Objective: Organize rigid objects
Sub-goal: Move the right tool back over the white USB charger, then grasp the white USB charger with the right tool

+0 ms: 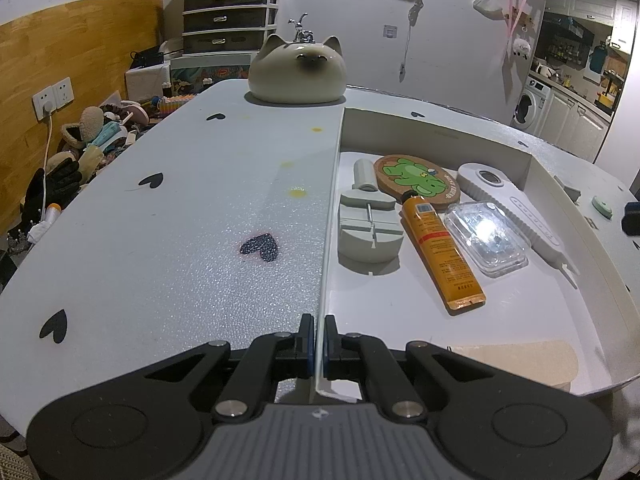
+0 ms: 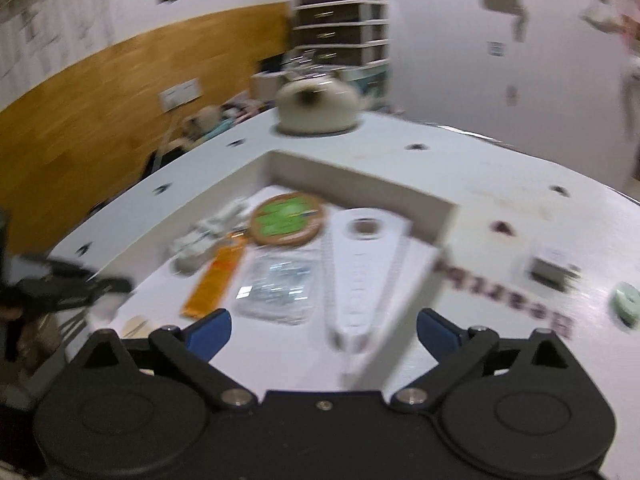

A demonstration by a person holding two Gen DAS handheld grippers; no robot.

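A shallow white box [image 1: 436,128] lies on the table and holds a grey watch tool [image 1: 370,220], a round frog coaster [image 1: 418,178], an orange tube [image 1: 442,250], a clear plastic case [image 1: 486,238] and a long white ribbed tool [image 1: 516,204]. My left gripper [image 1: 319,346] is shut on the box's left wall [image 1: 330,216] at its near end. My right gripper [image 2: 324,330] is open and empty above the box's near side; its view is blurred. The same items show there, with the white tool [image 2: 360,272] between the fingers.
A cat-shaped ceramic jar [image 1: 297,70] stands at the table's far edge. On the table right of the box lie a small grey block [image 2: 554,266] and a pale green round piece [image 2: 626,302]. Clutter and a drawer unit [image 1: 230,16] stand beyond the table's left side.
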